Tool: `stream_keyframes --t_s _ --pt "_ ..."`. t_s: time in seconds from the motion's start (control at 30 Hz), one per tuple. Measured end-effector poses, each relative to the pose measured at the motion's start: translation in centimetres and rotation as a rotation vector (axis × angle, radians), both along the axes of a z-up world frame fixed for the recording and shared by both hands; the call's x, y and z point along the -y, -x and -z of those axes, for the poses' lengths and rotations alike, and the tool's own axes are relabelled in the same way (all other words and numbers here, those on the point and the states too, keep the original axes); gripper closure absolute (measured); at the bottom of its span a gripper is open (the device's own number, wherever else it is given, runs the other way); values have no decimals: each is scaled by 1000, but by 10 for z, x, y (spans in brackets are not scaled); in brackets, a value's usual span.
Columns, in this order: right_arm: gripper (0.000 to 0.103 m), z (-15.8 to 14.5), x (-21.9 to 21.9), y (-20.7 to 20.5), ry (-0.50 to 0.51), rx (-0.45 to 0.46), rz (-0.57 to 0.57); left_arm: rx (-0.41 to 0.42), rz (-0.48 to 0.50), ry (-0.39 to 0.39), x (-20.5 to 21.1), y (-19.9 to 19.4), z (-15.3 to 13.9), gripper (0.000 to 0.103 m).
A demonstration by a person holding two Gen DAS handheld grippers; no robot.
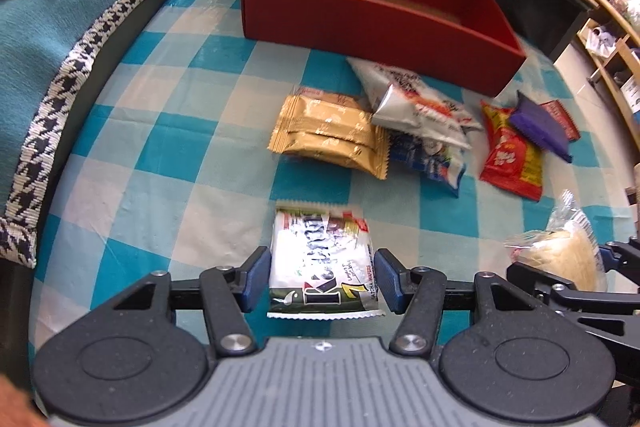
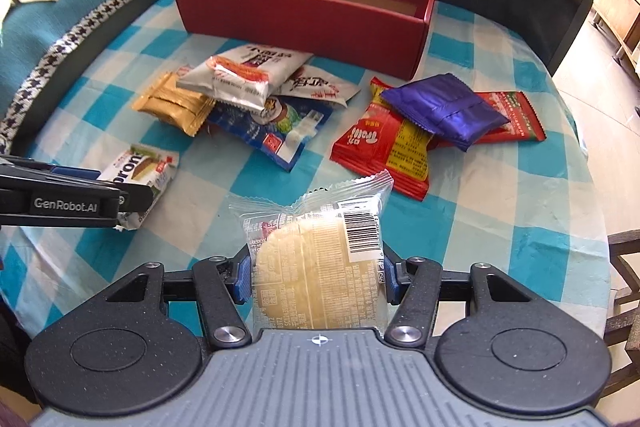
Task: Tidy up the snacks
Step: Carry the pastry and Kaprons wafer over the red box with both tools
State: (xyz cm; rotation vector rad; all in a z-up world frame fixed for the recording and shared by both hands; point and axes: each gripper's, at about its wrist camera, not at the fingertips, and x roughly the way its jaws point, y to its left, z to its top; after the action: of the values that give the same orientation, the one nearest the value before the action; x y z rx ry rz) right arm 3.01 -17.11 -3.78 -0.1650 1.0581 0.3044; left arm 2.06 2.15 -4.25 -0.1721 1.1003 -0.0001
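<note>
Blue-padded jaws of the left gripper (image 1: 323, 279) are clamped on the matcha wafer pack (image 1: 320, 263), pads pressed against both long sides; the left wrist view shows that grip square-on, while the right wrist view only catches the same gripper (image 2: 132, 195) side-on at frame left with the wafer pack (image 2: 140, 169) poking out. Right gripper (image 2: 316, 277) holds a clear-wrapped round cake (image 2: 320, 263), jaws closed on its sides, barcode facing up; the left view sees only the edge of that cake (image 1: 560, 255) at far right. Both grippers sit low over the blue-checked tablecloth (image 2: 500, 207), side by side, pointing toward the red box (image 2: 304, 15) at the far edge. Between grippers and box lies loose snack clutter: gold packet (image 1: 332, 135), white packets (image 2: 244, 73) stacked over a blue packet (image 2: 276, 131), purple packet (image 2: 444, 111) lying across red packets (image 2: 384, 151). Box floor looks bare where visible; its near wall hides part of it.
</note>
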Motion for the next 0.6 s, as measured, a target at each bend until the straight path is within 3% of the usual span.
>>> stream_keyframes --t_s 0.2,0.3,0.6 --pt "38 -10 0 0 -25 27 3 55 28 63 3 3 -21 22" --pt "38 -14 0 -1 -34 39 2 74 47 52 7 2 -27 22" --pt "38 -12 3 -3 -34 28 14 -31 59 11 10 -7 9 16"
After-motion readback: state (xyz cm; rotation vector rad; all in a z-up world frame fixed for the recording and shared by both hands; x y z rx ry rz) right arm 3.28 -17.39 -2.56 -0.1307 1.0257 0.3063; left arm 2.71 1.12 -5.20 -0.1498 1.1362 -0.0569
